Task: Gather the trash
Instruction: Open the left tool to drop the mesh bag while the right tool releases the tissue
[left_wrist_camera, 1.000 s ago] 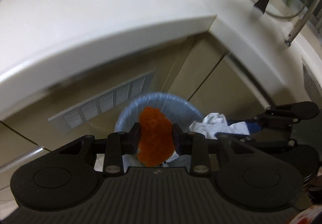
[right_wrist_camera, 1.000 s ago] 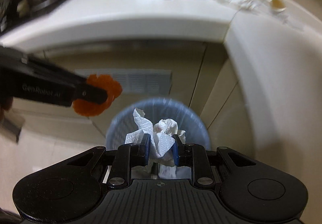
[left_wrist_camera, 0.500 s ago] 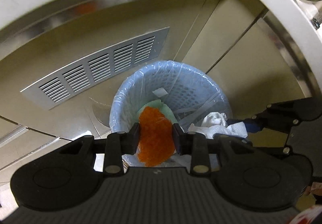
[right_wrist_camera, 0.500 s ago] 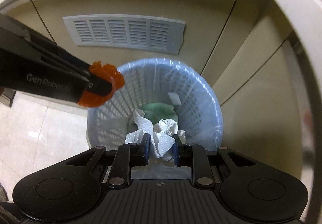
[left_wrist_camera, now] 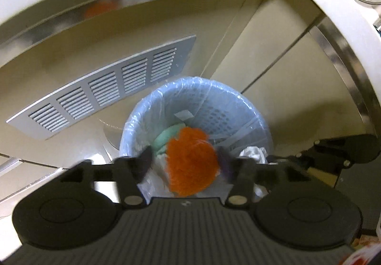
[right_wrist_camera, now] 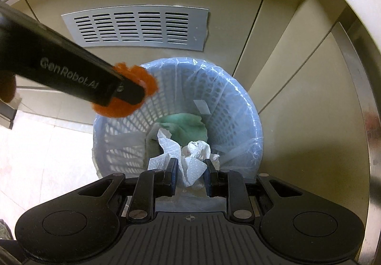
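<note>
Nearest to me, my right hand-held gripper [right_wrist_camera: 189,173] is pinched narrow on a crumpled white paper towel [right_wrist_camera: 190,161], its dimpled folds bulging up between the blue pads. It is weightless, limp stuff that holds wherever it bunches, so a grip across the thickest wad suits it, and I judge it will drop straight once released.

My left hand-held gripper [left_wrist_camera: 184,161] has just been opening: its jaws stand wide and blurred, and the orange scrap [left_wrist_camera: 191,161] sits between them with a gap on the left side; whether it touches the right pad I cannot tell. In the right wrist view the same scrap shows at that gripper's tip, over the bin's near-left rim. It looks fuzzy, soft and ragged-edged, light enough that it may cling to a pad instead of falling cleanly.

Below both is the pale blue basket bin [right_wrist_camera: 238,100], perforated plastic lined with a crinkly clear bag, with a soft green cloth [right_wrist_camera: 184,125] lying at the bottom.

Behind it stand smooth beige cabinet doors carrying a slotted metal vent [right_wrist_camera: 140,27], under the white counter [left_wrist_camera: 333,15] edge.
</note>
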A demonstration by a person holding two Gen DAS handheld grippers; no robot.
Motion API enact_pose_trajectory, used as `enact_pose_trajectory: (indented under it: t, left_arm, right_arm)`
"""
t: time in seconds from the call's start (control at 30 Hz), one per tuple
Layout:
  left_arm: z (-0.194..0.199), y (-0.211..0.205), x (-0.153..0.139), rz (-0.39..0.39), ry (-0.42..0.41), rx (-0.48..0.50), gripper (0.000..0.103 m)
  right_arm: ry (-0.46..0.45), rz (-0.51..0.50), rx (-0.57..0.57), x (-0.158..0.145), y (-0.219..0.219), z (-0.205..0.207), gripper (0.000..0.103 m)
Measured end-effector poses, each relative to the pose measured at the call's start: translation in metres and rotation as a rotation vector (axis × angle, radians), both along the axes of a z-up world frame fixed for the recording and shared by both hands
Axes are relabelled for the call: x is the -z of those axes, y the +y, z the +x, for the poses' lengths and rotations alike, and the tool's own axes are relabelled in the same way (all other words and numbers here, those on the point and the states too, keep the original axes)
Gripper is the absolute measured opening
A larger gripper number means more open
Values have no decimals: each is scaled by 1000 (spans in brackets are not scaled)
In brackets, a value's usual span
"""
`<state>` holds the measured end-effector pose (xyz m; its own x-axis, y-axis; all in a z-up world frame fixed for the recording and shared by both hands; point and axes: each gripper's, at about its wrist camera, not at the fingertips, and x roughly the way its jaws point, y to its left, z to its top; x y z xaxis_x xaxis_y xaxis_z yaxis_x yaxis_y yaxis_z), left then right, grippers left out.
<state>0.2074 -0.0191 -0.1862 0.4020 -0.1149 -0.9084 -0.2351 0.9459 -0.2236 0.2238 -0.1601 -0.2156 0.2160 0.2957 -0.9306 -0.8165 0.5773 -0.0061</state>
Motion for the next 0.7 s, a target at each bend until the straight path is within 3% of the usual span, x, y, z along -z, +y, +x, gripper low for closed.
enact_pose_trajectory:
  t: [0.7]
  left_arm:
    - [-22,17,-11,11,-12,-65,70]
  right_arm:
    - [-1,35,2,-5,6,1,23]
